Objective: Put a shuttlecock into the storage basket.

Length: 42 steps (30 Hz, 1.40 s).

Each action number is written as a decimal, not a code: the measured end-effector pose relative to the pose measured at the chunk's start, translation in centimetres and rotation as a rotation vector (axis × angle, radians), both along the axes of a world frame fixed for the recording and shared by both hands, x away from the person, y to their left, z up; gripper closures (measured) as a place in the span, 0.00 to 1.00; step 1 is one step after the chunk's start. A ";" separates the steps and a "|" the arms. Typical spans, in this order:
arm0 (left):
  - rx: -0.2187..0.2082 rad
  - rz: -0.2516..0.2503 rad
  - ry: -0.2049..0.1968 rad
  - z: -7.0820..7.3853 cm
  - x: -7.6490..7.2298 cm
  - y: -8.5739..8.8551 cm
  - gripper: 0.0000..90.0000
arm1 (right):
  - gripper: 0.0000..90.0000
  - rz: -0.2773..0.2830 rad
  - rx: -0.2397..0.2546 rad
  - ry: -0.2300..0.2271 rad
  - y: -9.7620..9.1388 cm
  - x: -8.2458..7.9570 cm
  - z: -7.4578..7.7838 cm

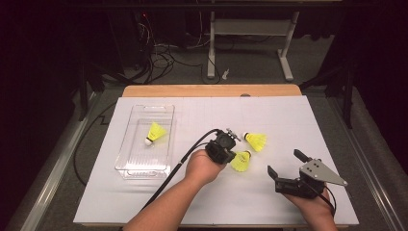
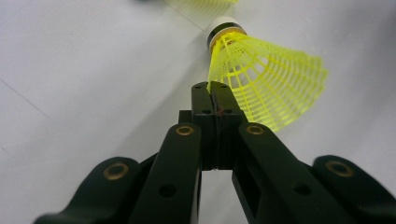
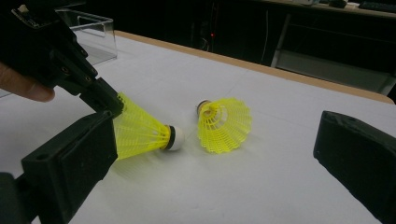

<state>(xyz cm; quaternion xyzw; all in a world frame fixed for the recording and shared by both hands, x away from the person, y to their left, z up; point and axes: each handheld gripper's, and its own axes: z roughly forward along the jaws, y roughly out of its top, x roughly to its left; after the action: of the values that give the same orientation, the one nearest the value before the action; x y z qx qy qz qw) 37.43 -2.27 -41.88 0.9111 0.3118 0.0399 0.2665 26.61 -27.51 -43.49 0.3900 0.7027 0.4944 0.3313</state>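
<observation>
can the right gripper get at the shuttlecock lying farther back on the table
Probably yes. The right gripper is open, and bare table lies between it and the far shuttlecock. The left gripper is shut on the near shuttlecock, off to the side.

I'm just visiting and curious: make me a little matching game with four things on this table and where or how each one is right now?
Things:
1. left gripper
2. right gripper
3. clear tray
4. far shuttlecock

States:
a. lies loose on the white sheet
b. holds one yellow shuttlecock inside
c. jaws spread open, nothing between them
d. jaws shut on the near shuttlecock's skirt rim

Pairs: 1-d, 2-c, 3-b, 4-a
</observation>
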 end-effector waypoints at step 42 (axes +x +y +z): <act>0.026 -0.063 -0.002 2.8 -0.8 3.7 1.00 | 0.00 0.001 -0.006 0.005 0.1 0.0 -0.1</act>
<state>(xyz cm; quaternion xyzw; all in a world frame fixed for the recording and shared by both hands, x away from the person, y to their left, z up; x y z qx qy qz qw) 36.63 1.48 -39.09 0.9239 0.2822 0.0365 0.2559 26.64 -27.40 -43.59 0.3900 0.7050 0.4915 0.3307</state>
